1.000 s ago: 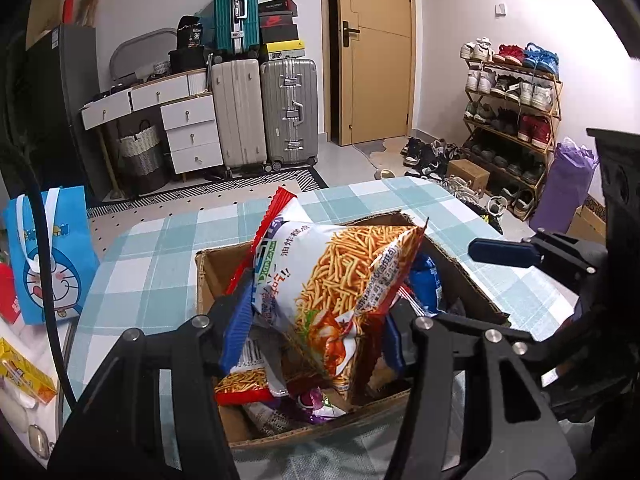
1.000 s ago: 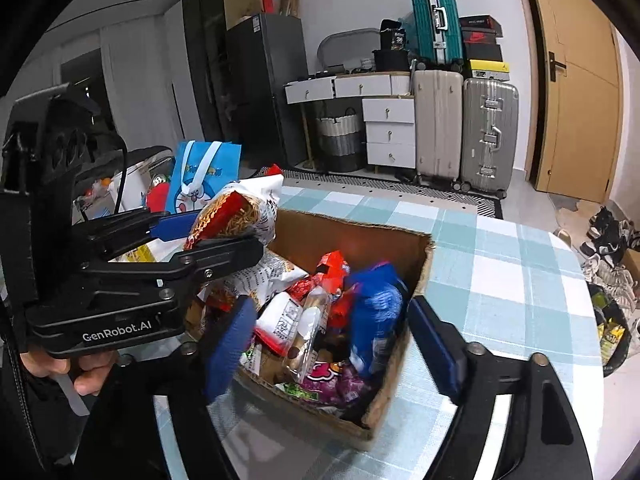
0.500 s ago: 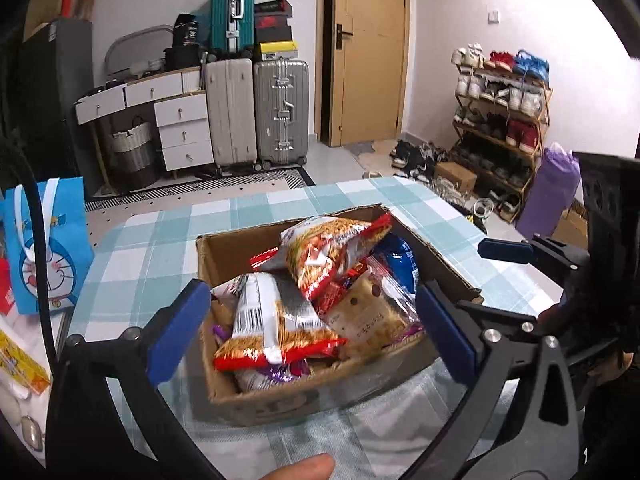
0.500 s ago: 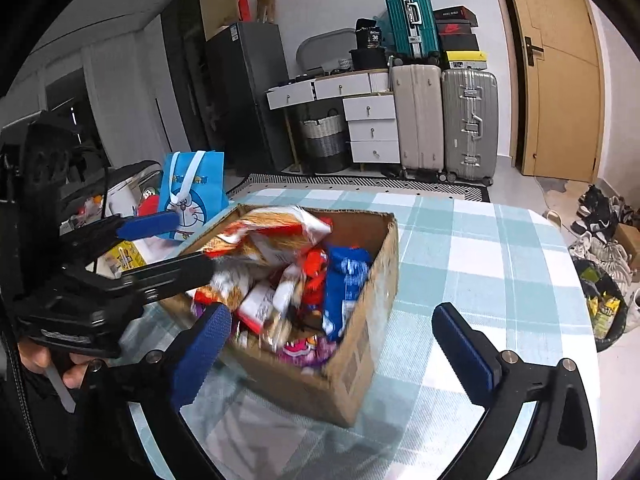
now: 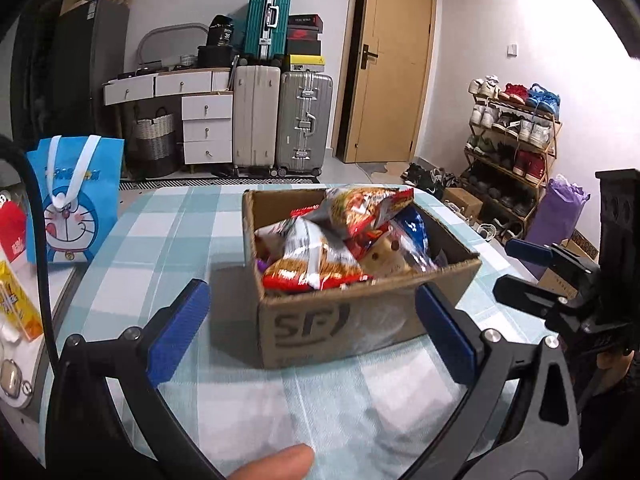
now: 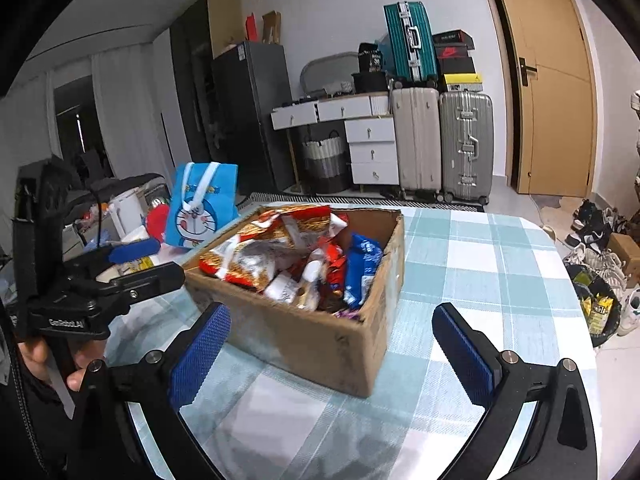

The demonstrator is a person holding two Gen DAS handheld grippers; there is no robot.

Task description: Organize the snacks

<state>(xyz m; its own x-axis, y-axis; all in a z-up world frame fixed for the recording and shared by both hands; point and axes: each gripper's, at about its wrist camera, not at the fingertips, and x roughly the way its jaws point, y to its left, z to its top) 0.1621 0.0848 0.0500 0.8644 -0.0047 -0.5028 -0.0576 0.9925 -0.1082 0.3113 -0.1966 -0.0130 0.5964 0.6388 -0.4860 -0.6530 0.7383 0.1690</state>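
A brown cardboard box [image 5: 340, 324] marked SF stands on the checked table, filled with several snack bags [image 5: 320, 256]. A red and silver chip bag [image 5: 360, 208] lies on top. The box also shows in the right wrist view [image 6: 320, 340], with the snack bags [image 6: 288, 256] heaped inside. My left gripper [image 5: 312, 328] is open and empty, held just in front of the box. My right gripper [image 6: 332, 344] is open and empty, in front of the box's near corner. Each gripper is seen from the side in the other's view.
The table has a teal and white checked cloth [image 5: 160, 240]. A blue Doraemon bag [image 5: 76, 200] stands at its left edge, with small items beside it. Suitcases [image 5: 280, 120], drawers and a door stand behind. A shoe rack [image 5: 512, 140] is on the right.
My left gripper let go of the chip bag, which now lies on top of the pile in the box. Both grippers opened wide and pulled back from the box.
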